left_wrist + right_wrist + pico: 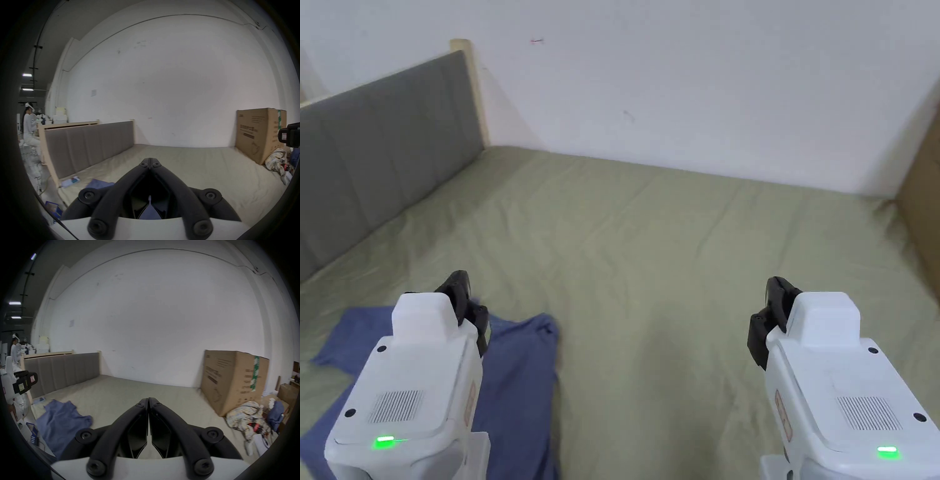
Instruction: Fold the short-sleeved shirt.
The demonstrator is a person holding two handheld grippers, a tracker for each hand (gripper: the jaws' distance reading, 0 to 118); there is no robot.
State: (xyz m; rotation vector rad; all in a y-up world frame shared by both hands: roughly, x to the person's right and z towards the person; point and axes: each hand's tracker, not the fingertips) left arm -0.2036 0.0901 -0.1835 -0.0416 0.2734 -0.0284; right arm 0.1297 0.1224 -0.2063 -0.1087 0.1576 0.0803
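Two white handheld grippers, left (pixel 464 294) and right (pixel 770 312), are held with jaws closed, empty, above the crumpled blue short-sleeved shirt (pixel 515 387); jaws should be opened, then its edges pinched and spread flat.

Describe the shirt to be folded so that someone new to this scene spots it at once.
Start at the olive-green bed with its grey padded headboard on the left. On the near left part of the sheet, under the left gripper, lies the blue shirt, crumpled. It is the one blue cloth on the sheet.

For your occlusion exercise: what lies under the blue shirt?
The blue shirt lies crumpled on the olive-green bedsheet. The left gripper hangs above it, hiding part of it; anything beneath the cloth is covered.
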